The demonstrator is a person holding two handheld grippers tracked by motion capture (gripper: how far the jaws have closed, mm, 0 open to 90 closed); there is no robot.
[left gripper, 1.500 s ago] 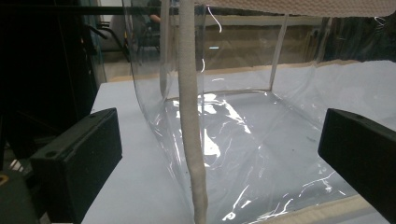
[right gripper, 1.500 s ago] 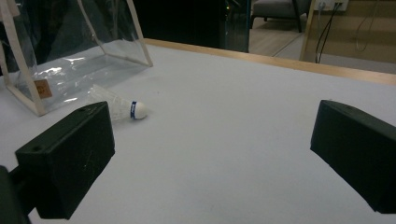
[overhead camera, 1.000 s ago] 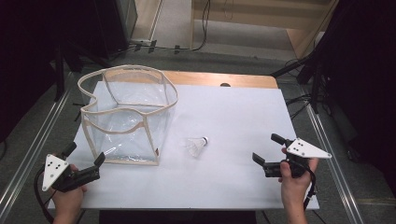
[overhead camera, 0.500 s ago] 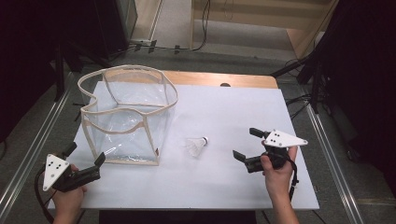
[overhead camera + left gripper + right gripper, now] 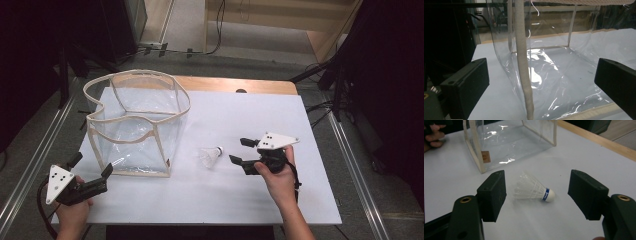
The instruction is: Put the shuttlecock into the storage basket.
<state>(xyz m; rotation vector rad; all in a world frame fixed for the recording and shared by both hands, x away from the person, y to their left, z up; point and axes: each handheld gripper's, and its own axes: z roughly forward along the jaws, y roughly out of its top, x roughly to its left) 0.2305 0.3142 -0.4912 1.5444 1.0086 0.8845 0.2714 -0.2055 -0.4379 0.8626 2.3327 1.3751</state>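
A white shuttlecock (image 5: 211, 156) with a blue band lies on its side on the white table (image 5: 250, 205), right of a clear plastic bag (image 5: 135, 120) with cream edging. My right gripper (image 5: 237, 150) sits just right of the shuttlecock. In the right gripper view the shuttlecock (image 5: 534, 188) lies between and a little ahead of the jaws, which have just been closing and do not touch it. My left gripper (image 5: 91, 165) rests at the bag's near-left corner, open. In the left gripper view a cream seam of the bag (image 5: 524, 75) stands between the wide jaws, untouched.
The bag stands upright and open at the top on the table's left half. A wooden strip (image 5: 240, 85) runs along the far table edge. Metal rails (image 5: 350, 165) flank both sides. A dark stand (image 5: 340, 75) rises at the back right.
My right gripper has moved left across the table up to the shuttlecock, and its jaws stand narrower than before. The left gripper, bag and shuttlecock have stayed put.
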